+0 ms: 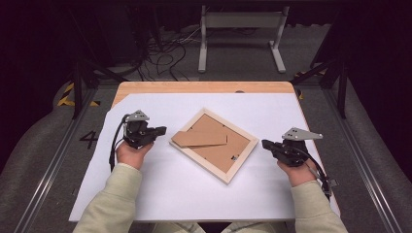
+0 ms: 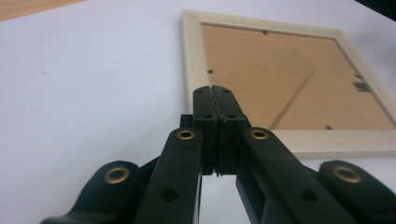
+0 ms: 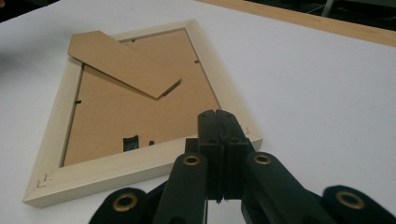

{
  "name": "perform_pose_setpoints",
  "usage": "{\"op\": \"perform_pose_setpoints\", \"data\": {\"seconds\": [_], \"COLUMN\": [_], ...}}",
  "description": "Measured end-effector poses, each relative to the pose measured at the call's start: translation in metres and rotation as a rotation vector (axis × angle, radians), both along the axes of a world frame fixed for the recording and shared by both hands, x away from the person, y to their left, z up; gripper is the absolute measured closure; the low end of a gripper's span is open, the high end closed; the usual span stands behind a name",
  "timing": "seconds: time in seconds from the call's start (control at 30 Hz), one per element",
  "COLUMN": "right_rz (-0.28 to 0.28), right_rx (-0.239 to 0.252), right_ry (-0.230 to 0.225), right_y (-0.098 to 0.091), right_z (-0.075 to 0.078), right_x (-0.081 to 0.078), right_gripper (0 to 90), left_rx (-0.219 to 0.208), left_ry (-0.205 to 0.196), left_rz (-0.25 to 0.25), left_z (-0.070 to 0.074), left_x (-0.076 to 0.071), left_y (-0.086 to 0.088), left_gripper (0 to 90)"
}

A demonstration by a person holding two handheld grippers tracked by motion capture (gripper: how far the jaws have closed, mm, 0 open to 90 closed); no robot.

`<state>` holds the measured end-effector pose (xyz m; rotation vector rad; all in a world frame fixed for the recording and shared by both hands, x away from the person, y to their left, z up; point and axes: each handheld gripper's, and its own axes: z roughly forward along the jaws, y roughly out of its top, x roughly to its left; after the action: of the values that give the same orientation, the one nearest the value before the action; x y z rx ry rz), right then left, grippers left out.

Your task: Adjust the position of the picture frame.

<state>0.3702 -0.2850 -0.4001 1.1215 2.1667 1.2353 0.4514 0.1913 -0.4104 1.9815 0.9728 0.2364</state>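
Note:
A pale wooden picture frame [image 1: 241,156] lies face down and turned at an angle in the middle of the white sheet. Its brown cardboard back [image 1: 221,150] faces up, and the brown stand flap [image 1: 199,138] sticks out over the frame's left edge. My left gripper [image 1: 162,130] rests left of the frame, jaws pressed together and holding nothing. My right gripper [image 1: 265,144] rests right of it, shut and empty as well. The frame [image 2: 190,56] lies just beyond the left gripper [image 2: 214,89]. The right gripper [image 3: 217,114] points at the frame's near corner [image 3: 247,135], with the flap [image 3: 119,60] beyond.
A white sheet [image 1: 160,194] covers most of a wooden table [image 1: 194,87]. Behind the table stand a grey metal stand [image 1: 240,34] and loose cables [image 1: 165,53] on the dark floor. Rails [image 1: 43,174] run along both sides of the table.

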Motion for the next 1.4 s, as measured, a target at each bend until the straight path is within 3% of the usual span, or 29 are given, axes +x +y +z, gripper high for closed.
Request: {"op": "perform_pose_setpoints", "data": {"seconds": [0.1, 0.17, 0.3, 0.53, 0.7, 0.83, 1.1, 1.4], "right_rz": [0.003, 0.003, 0.0, -0.004, -0.008, -0.007, -0.021, -0.059], "right_rx": [-0.003, -0.006, -0.007, -0.007, -0.011, -0.021, -0.02, -0.066], "right_ry": [0.006, 0.009, 0.015, 0.021, 0.029, 0.036, 0.034, 0.045], "right_y": [0.001, 0.001, 0.0, -0.005, -0.007, -0.008, -0.014, -0.023], "right_z": [-0.002, -0.003, -0.005, -0.007, -0.01, -0.011, -0.011, -0.015], "right_x": [-0.002, -0.003, -0.006, -0.01, -0.01, -0.008, -0.004, 0.001], "right_gripper": [89.6, 89.6, 89.5, 88.3, 88.5, 88.5, 88.5, 87.9], "left_rx": [0.001, -0.002, 0.033, 0.065, 0.109, 0.119, 0.165, 0.214], "left_ry": [0.076, 0.107, 0.151, 0.19, 0.172, 0.187, 0.209, 0.223], "left_rz": [0.07, 0.088, 0.09, 0.052, 0.011, -0.035, -0.189, -0.344], "left_z": [-0.011, -0.016, -0.025, -0.04, -0.043, -0.044, -0.041, -0.038], "left_x": [0.012, 0.016, 0.025, 0.033, 0.032, 0.03, 0.017, -0.004], "left_y": [0.001, 0.0, -0.009, -0.024, -0.029, -0.027, -0.037, -0.053], "left_gripper": [89.2, 89.1, 89.0, 86.2, 89.4, 89.7, 89.8, 89.7]}}
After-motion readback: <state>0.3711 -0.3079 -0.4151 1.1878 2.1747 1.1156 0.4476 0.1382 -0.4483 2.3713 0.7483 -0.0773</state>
